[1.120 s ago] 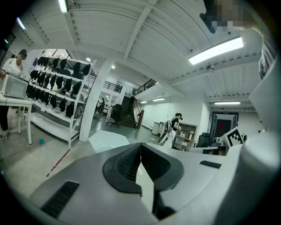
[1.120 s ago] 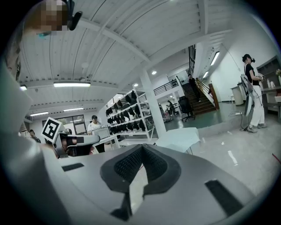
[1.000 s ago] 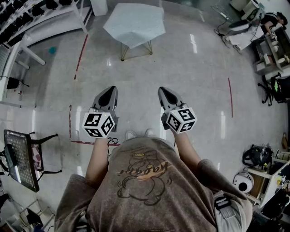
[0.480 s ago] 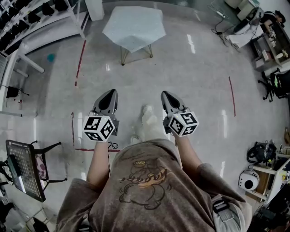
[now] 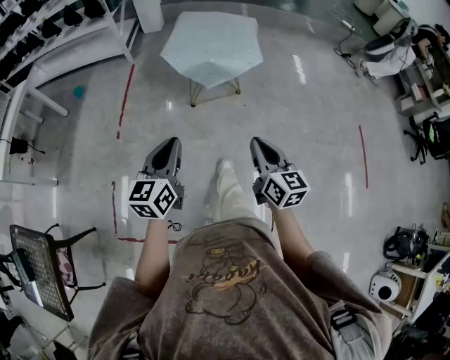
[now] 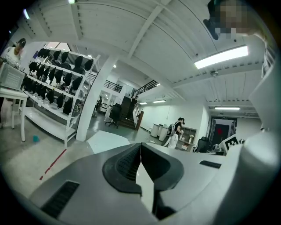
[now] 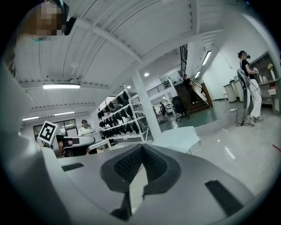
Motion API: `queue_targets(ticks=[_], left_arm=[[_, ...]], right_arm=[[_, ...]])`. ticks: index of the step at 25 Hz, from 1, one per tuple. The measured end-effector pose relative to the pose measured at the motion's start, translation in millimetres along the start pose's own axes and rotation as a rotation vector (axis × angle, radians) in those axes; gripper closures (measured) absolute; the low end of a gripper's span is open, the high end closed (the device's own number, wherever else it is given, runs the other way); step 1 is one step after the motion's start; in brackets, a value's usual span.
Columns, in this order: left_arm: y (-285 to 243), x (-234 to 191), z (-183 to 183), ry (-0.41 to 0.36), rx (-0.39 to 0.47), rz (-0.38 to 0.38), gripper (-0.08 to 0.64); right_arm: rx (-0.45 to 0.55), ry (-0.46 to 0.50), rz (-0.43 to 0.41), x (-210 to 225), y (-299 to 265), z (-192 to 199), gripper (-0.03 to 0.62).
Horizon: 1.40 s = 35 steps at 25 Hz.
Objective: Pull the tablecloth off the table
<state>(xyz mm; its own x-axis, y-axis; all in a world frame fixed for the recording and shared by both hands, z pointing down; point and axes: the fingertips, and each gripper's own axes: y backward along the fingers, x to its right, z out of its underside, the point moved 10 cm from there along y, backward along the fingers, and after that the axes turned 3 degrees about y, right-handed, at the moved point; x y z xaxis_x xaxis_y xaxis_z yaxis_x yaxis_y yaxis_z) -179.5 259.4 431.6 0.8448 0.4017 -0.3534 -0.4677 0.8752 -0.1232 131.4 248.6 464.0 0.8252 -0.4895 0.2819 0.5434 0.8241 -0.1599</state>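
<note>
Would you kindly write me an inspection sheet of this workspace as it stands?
Surface: glossy floor with red tape lines; table stands ahead.
Job's things: tablecloth covers the table, untouched.
Clutter: small teal item on the floor; mesh chair at left.
Grippers: left gripper and right gripper, jaws shut, empty, well short of the table.
Cables: short black cable on the floor beside the person.
Surroundings: shelving rack at left, desks with equipment at right.
</note>
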Motion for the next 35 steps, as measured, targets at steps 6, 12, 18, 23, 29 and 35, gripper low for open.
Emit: queue_targets(ticks=[6,12,18,23,29,35], left_arm=[[-62,-19,-19,0.016,0.001,0.000,0.540],[-127,-38,-49,0.016,-0.004,-0.016,0.540],[-189,-51,-67,0.012,-0.011,-0.040,0.540],[-232,-60,-79,0.000,-0.007,-0.062,0.540],[-261,-66,-89,-0.016,-0.002,-0.062,0.540],[-269,-87,-106,-0.034,-0.015,-0.042,0.540]], right_arm=[[-0.014,-0.003,-0.022,31,-54,-23,0.586],[-0.031,-0.021,-0.050,67,-115,-56,0.586],[-0.040,-0.025,-0.082,113,-166,-84,0.586],[-0.050,-0.022,-0.127,143,-202,-101,0.586],[-0.055,-0.004,-0.171,159,-234,-114,0.586],[-0.044,-0.008,-0.175,149,-260,-123,0.586]])
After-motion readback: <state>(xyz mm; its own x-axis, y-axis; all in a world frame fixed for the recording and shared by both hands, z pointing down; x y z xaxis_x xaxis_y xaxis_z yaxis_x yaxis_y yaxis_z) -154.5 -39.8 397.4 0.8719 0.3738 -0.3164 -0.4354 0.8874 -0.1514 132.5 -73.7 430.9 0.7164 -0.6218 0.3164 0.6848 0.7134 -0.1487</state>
